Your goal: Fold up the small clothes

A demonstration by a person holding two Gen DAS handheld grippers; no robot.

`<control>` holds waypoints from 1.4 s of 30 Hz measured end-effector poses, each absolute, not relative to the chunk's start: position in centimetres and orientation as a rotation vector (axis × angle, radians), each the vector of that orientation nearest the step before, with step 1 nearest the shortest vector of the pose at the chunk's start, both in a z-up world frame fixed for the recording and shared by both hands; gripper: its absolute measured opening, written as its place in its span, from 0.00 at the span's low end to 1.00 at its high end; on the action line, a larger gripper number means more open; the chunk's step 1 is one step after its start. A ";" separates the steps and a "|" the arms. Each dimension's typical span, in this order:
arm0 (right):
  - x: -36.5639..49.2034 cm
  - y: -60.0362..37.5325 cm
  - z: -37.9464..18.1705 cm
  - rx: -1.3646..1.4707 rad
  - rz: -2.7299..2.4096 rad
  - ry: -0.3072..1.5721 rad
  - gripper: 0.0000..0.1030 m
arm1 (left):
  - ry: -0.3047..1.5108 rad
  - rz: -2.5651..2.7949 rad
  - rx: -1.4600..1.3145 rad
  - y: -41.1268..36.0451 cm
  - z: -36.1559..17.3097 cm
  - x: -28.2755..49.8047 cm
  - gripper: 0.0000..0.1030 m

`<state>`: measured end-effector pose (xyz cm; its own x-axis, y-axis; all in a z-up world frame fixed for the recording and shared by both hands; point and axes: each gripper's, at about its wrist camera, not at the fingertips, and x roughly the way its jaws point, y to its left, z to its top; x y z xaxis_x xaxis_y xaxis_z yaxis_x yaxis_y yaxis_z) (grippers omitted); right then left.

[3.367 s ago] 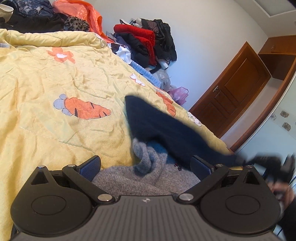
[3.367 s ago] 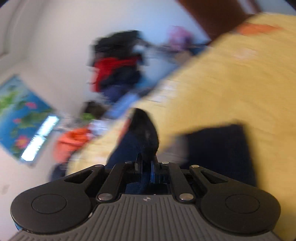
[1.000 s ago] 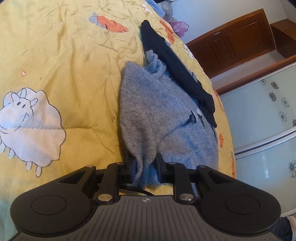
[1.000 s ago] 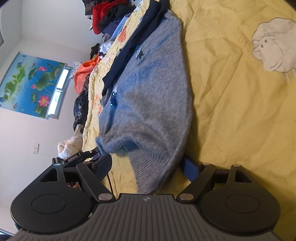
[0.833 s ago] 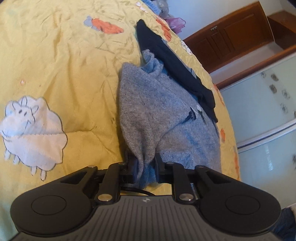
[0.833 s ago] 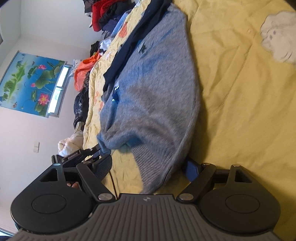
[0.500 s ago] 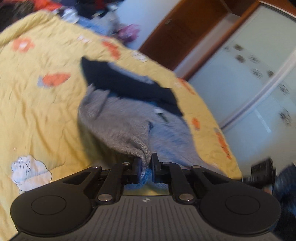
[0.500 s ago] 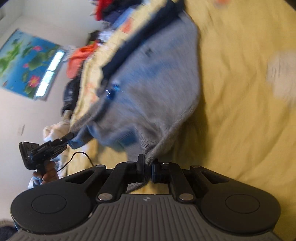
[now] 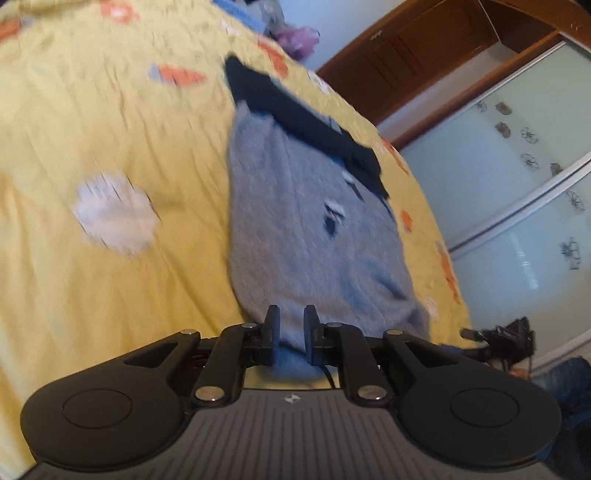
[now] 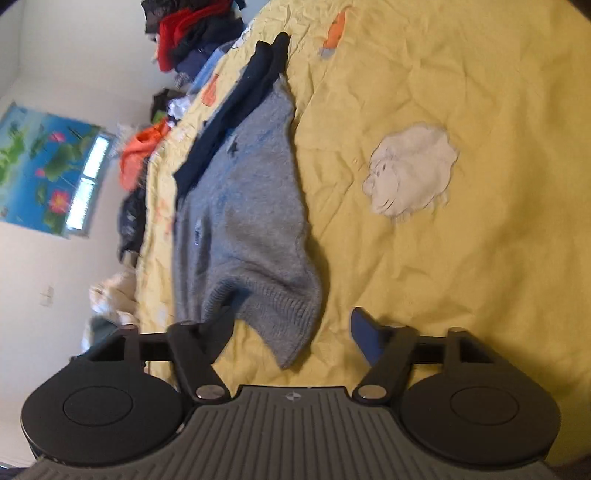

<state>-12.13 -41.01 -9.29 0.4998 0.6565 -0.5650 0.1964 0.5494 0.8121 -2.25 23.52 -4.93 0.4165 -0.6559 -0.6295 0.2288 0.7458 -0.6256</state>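
A small grey knit sweater (image 9: 303, 221) lies spread on the yellow bedspread (image 9: 92, 129), with a navy garment (image 9: 295, 114) along its far edge. My left gripper (image 9: 291, 328) is shut on the sweater's near hem. In the right wrist view the sweater (image 10: 251, 221) lies flat, its ribbed hem corner between the fingers of my right gripper (image 10: 291, 328), which is open and holds nothing. The navy garment (image 10: 236, 107) lies along the sweater's left side there.
Piles of clothes (image 10: 192, 33) lie at the bed's far end. A white sheep patch (image 10: 413, 173) is on the spread beside the sweater. A wooden door (image 9: 424, 48) and a sliding glass wardrobe (image 9: 517, 192) stand past the bed. The other gripper (image 9: 506, 339) shows at the bed's edge.
My right gripper was shut on the hem half a second ago and has now opened, dropping it on the bed. My left gripper stays shut on the hem; the sweater now lies flatter.
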 end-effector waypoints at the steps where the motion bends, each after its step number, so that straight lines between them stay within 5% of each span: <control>1: -12.1 -40.7 -9.7 0.997 0.350 1.041 0.69 | 0.988 -0.555 -0.447 24.4 -3.9 -1.7 0.12; 6: -11.7 -39.2 -9.6 0.967 0.368 1.075 0.69 | 0.919 -0.152 0.075 32.7 4.6 1.6 0.12; 10: -11.7 -39.2 -9.6 0.977 0.343 1.044 0.69 | 0.849 -0.020 -0.067 38.5 8.5 2.1 0.13; 14: -11.7 -39.0 -10.8 1.037 0.326 1.015 0.70 | 0.836 -0.341 -0.269 30.9 2.1 0.2 0.23; 21: -11.3 -38.6 -9.8 1.015 0.335 1.019 0.70 | 1.043 -0.585 -0.478 17.9 -9.9 -1.5 0.23; 28: -11.6 -38.3 -10.2 1.005 0.361 1.025 0.72 | 1.017 -0.607 -0.559 18.8 -10.2 -3.1 0.29; 30: -11.7 -38.2 -10.5 1.003 0.357 1.035 0.72 | 1.007 -0.602 -0.553 19.9 -9.6 -3.7 0.45; 31: -11.7 -38.3 -10.6 1.002 0.355 1.036 0.72 | 0.994 -0.589 -0.553 20.2 -9.6 -4.0 0.65; 32: -11.7 -38.3 -10.6 1.002 0.355 1.034 0.72 | 0.982 -0.576 -0.551 20.5 -9.5 -4.3 0.73; 42: -11.4 -38.3 -10.8 1.004 0.367 1.027 0.75 | 1.005 -0.623 -0.602 20.0 -9.9 -5.3 0.72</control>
<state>-11.39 -38.31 -10.76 0.5063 0.6744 -0.5374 0.1813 0.5260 0.8309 -5.31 19.99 -9.91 0.3979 -0.7161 -0.5735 0.1949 0.6768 -0.7099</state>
